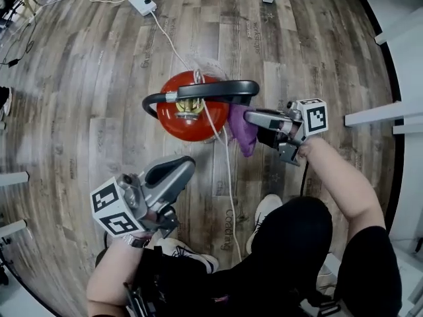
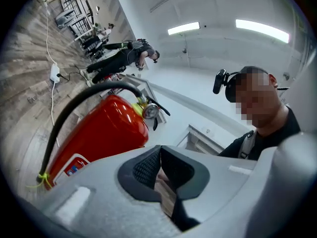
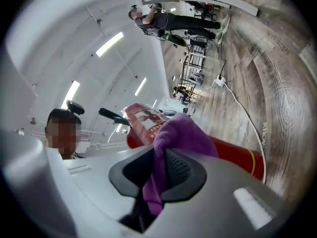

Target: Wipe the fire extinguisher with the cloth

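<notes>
— While the head view looks steeply down, where does the fire extinguisher (image 1: 188, 114) stand?

— Upright on the wood-plank floor (image 1: 79, 78). Red cylinder, with a black hose (image 1: 198, 90) arched across the valve head. The pressure gauge (image 2: 150, 111) shows in the left gripper view, but its dial cannot be read.

— And the cloth?

— The purple cloth (image 1: 242, 129) is clamped between the jaws of the right gripper (image 1: 250, 117), with a fold bunched out ahead of the pads. It hangs at the extinguisher's right flank, below the hose end. Whether it touches the cylinder or hangs just beside it cannot be determined.

— Left gripper?

— The left gripper (image 1: 184, 169) has its jaws closed together with nothing between them. It is held apart from the extinguisher, on the person's side of it.

— Labels and writing?

— A white label (image 3: 145, 117) with a picture panel sits on the cylinder. A white-edged panel (image 2: 74, 166) with a blue mark shows low on the body. The text on both is illegible. A yellow band (image 3: 254, 165) circles the cylinder. Lettering (image 1: 232, 228) is printed on a floorboard, too distorted to read with confidence. The marker cube (image 1: 316, 117) bears black-and-white squares, no words.

— Anything else?

— A white cable (image 1: 229, 170) runs from a white power adapter (image 1: 141, 3) past the extinguisher towards the person's white shoe (image 1: 266, 211).
</notes>
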